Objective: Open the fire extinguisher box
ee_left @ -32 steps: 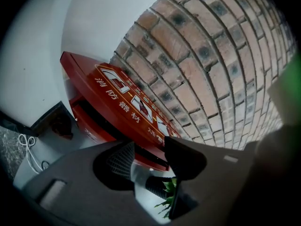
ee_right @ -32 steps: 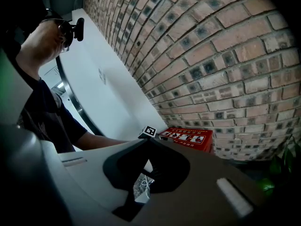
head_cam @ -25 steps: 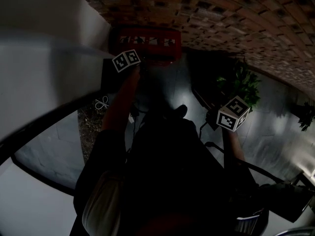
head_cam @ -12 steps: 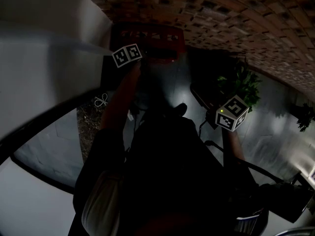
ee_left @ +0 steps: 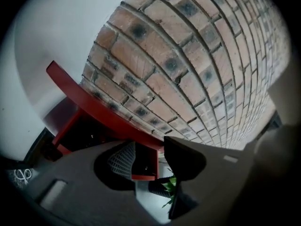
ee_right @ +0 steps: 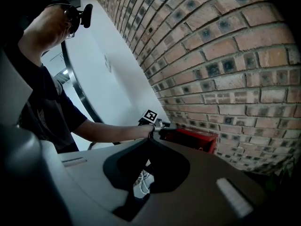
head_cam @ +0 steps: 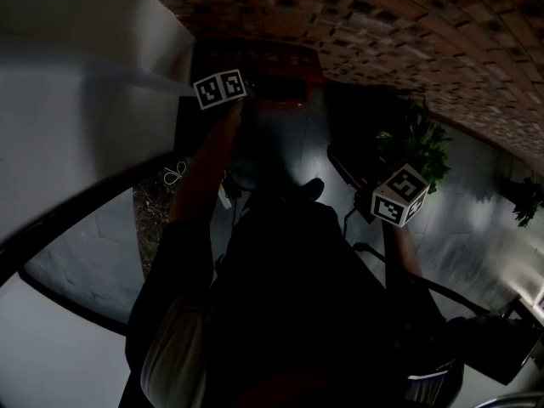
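**Red lid corner between left jaws, right gripper idle**

Red metal fire extinguisher box (head_cam: 285,96) at foot of brick wall (ee_left: 197,55), top centre of head view, ahead of person. Lid (ee_left: 94,105) seen tilted, dark interior showing beneath its front edge. Judged part-open, not fully.

Left gripper (ee_left: 146,149): jaws closed in on lid's end corner, ribbed pad (ee_left: 121,160) flat against red flange. Thin slit of light on opposite jaw's side, so firm clamp judged, not certain.

Right gripper (ee_right: 150,142): jaws together, nothing between. Held low and well apart from box, near plant (head_cam: 416,147). Only white cable (ee_right: 142,180) on floor beyond its tips.

Key relation: long axis of lid parallel to wall, running up-left to down-right across left gripper view. Jaws set at one end of that front edge, straddling it. Hinge line not visible, presumed along wall side. Next move judged as upward swing about that line, toward wall. Left gripper nearer by far, so no call for right.

Risk: hold at one corner only, hence possible twist or slip of lid.
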